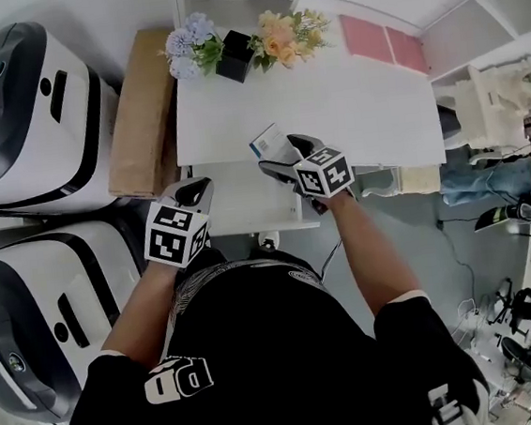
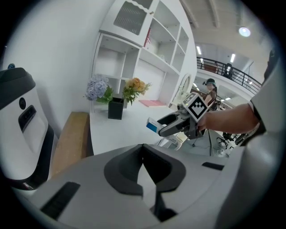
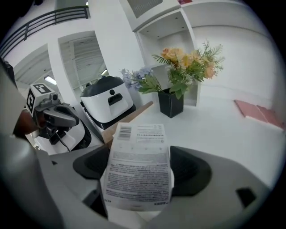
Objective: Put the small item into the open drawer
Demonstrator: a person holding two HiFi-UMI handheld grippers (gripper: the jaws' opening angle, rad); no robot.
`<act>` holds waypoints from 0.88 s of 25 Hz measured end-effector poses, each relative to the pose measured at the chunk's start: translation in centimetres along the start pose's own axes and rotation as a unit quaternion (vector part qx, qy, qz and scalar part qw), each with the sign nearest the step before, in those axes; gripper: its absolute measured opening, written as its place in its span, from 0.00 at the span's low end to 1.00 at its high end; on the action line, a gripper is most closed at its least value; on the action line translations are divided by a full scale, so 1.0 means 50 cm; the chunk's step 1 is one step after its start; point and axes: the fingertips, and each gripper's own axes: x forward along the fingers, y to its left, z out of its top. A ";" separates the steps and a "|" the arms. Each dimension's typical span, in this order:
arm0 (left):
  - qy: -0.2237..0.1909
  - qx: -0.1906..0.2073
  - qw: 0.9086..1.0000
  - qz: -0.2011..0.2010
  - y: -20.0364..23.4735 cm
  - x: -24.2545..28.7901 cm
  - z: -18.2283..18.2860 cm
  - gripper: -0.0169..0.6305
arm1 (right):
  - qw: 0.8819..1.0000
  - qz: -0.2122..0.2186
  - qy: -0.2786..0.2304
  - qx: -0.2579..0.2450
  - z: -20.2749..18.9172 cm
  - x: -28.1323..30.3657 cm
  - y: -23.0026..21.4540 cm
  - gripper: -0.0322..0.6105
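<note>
The small item is a white box with a blue end (image 1: 270, 142) and a printed label (image 3: 138, 165). My right gripper (image 1: 283, 153) is shut on it and holds it over the front edge of the white desk (image 1: 329, 96). From the left gripper view the box (image 2: 152, 125) sticks out of the right gripper (image 2: 167, 125) above the desk. The open drawer (image 1: 246, 204) juts out below the desk's front edge, just under the box. My left gripper (image 1: 199, 193) hovers at the drawer's left side, with its jaws together and nothing between them (image 2: 144, 179).
A black vase of flowers (image 1: 233, 55) stands at the back of the desk, with pink sheets (image 1: 382, 42) at the back right. A brown cardboard box (image 1: 140, 111) lies left of the desk. Two white and black machines (image 1: 19, 110) (image 1: 31, 316) stand further left.
</note>
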 end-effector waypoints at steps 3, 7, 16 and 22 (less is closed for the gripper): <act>0.007 0.006 1.000 -0.009 -0.014 0.011 -0.006 0.05 | 1.000 0.001 0.004 0.013 -0.032 -0.005 0.010 0.72; 0.013 0.011 1.000 -0.020 -0.027 0.026 -0.014 0.05 | 1.000 0.003 0.017 0.026 -0.082 0.000 0.026 0.72; 0.039 0.009 0.999 -0.030 -0.031 0.067 -0.052 0.05 | 0.997 0.015 0.048 0.051 -0.166 0.021 0.060 0.72; 0.062 0.003 0.998 -0.033 -0.028 0.084 -0.089 0.05 | 0.995 0.010 0.094 0.020 -0.222 0.059 0.061 0.72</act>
